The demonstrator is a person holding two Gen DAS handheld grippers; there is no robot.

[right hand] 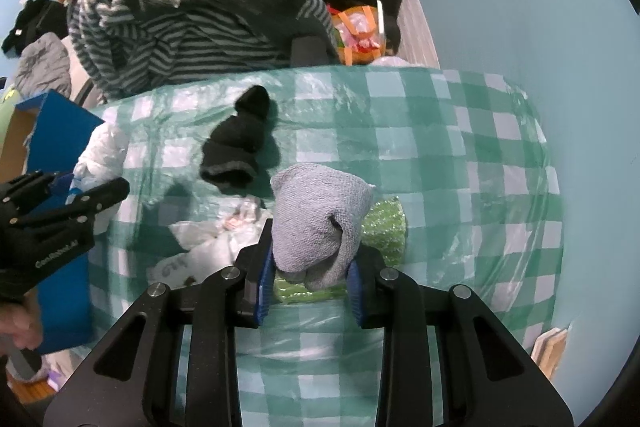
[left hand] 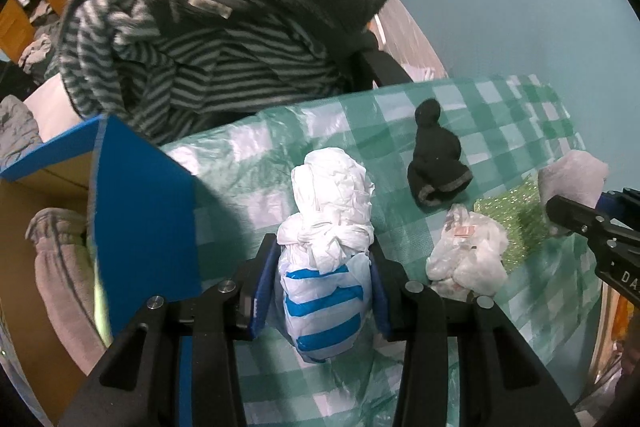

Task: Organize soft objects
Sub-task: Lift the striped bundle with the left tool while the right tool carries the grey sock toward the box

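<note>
The right tongs [right hand: 310,287] clamp a rolled grey sock [right hand: 320,223] between their blue pads, the bundle sticking up past the fingertips. Under it, on the table [right hand: 440,155] with its green-and-white checked plastic cover, lies a shiny green packet [right hand: 386,231]. A rolled black sock [right hand: 240,143] lies beyond and to the left, apart from the grey one. Crumpled white plastic bags [right hand: 208,243] lie just left of the tongs. At the left edge the left tongs [right hand: 86,193] reach in near a blue box [right hand: 60,123]. A striped fleece garment [right hand: 180,39] is heaped behind the table.
</note>
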